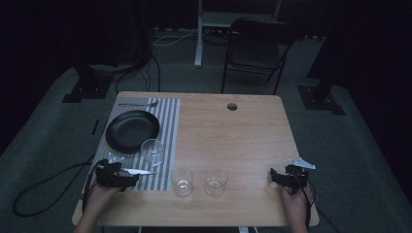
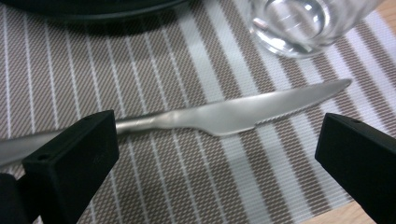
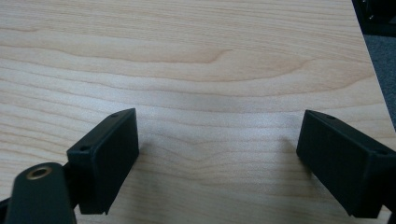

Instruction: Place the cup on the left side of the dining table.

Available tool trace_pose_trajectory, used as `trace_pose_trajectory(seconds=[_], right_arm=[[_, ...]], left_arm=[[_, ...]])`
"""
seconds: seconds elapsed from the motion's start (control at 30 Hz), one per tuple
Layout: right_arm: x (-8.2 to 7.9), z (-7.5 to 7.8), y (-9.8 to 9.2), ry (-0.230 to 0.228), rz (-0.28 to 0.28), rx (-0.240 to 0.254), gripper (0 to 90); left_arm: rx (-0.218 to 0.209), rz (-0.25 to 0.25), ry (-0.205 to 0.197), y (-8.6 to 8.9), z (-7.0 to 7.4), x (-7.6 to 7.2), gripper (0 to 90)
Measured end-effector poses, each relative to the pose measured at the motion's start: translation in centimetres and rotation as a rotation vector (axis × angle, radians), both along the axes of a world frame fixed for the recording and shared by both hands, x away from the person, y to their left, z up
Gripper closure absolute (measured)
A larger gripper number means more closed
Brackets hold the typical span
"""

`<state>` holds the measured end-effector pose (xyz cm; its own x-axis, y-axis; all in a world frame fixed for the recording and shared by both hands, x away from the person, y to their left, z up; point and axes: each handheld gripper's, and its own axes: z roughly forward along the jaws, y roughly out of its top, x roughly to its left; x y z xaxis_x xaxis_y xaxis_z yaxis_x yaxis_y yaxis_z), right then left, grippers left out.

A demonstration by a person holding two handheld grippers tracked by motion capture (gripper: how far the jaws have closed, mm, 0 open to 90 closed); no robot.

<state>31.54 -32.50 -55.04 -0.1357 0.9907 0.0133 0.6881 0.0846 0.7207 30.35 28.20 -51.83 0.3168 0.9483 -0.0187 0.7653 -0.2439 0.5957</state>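
**Left gripper poised over the knife on the placemat**

The work in hand looks like laying a place setting, and the step appears to be either picking up or having just set down the knife (image 2: pixel 224 114). The knife lies flat on the striped placemat (image 2: pixel 154 70), along its near edge, blade tip pointing toward the middle of the table. The left gripper (image 2: pixel 215 154) hangs just over it with its jaws spread wide and nothing between them; the handle runs past the left jaw, and I cannot tell whether it touches. Beyond the knife stand a drinking glass (image 1: pixel 152 151) and a black plate (image 1: pixel 132 129), with a fork (image 1: pixel 138 104) at the far edge of the placemat.

The right gripper (image 3: pixel 217 158) rests low over the bare wooden table (image 3: pixel 210 56), jaws also wide apart and holding nothing. Two more glasses (image 1: pixel 182 180) (image 1: pixel 215 181) stand on the wood between the two grippers.

If the knife is to be lifted, the next move calls for lowering the left jaws astride the thin handle and closing squarely, since flat metal on woven mat is likely to slip. The nearby glass wants a careful berth.
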Motion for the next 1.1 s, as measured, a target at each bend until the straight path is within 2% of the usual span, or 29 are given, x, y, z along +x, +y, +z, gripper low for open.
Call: trace_pose_trajectory(seconds=[0.23,0.33,0.4,0.43,0.5,0.57,0.77,0.83,0.9,1.07,1.1], right_arm=[[0.0,0.0,0.0,0.000,0.000,0.000,12.4],[0.0,0.0,0.0,0.000,0.000,0.000,12.4],[0.0,0.0,0.0,0.000,0.000,0.000,12.4],[0.0,0.0,0.0,0.000,0.000,0.000,12.5],[0.0,0.0,0.0,0.000,0.000,0.000,12.5],[0.0,0.0,0.0,0.000,0.000,0.000,12.5],[0.0,0.0,0.0,0.000,0.000,0.000,12.4],[0.0,0.0,0.0,0.000,0.000,0.000,12.4],[0.0,0.0,0.0,0.000,0.000,0.000,12.4],[0.0,0.0,0.0,-0.001,0.000,-0.001,12.4],[0.0,0.0,0.0,0.000,0.001,0.000,12.4]], left_arm=[[0.003,0.030,-0.007,0.6,-1.0,-0.7,0.2],[-0.002,0.057,-0.032,0.9,-1.2,-1.0,0.2],[-0.002,0.057,-0.032,0.9,-1.2,-1.0,0.2],[-0.013,0.085,-0.051,1.3,-1.3,-1.3,0.2],[-0.016,0.095,-0.052,1.5,-1.5,-1.5,0.2],[-0.008,0.098,-0.048,1.6,-1.7,-1.6,0.2],[-0.019,0.104,-0.055,1.9,-2.1,-2.0,0.2],[-0.016,0.136,-0.074,2.2,-2.2,-2.2,0.2],[-0.030,0.152,-0.077,2.5,-2.3,-2.3,0.2],[-0.017,0.170,-0.088,2.9,-2.4,-2.4,0.2],[-0.016,0.184,-0.103,3.0,-2.4,-2.4,0.1]])
